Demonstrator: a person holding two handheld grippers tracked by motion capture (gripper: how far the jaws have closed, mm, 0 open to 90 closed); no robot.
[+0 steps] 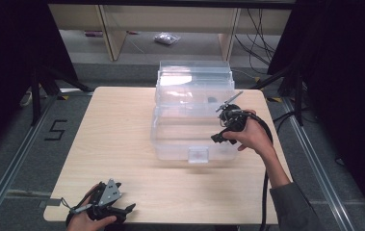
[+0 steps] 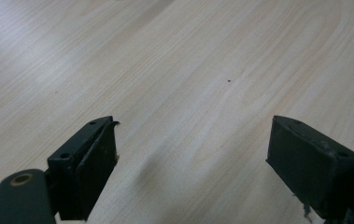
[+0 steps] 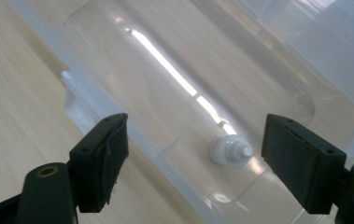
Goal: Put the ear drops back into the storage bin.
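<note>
clear plastic storage box (image 1: 192,120), lid raised, on wooden worktop (image 1: 117,144); small white knob (image 3: 230,150) inside; right gripper (image 3: 195,147) and left gripper (image 2: 193,154) released.

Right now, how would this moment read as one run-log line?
left gripper: open, idle at near table edge | right gripper: open, over open clear bin | small white object lying in bin

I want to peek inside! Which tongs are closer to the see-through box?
Right. The right tongs hover over the clear box, open above its inside. The left tongs sit far off at the table's near edge.
</note>
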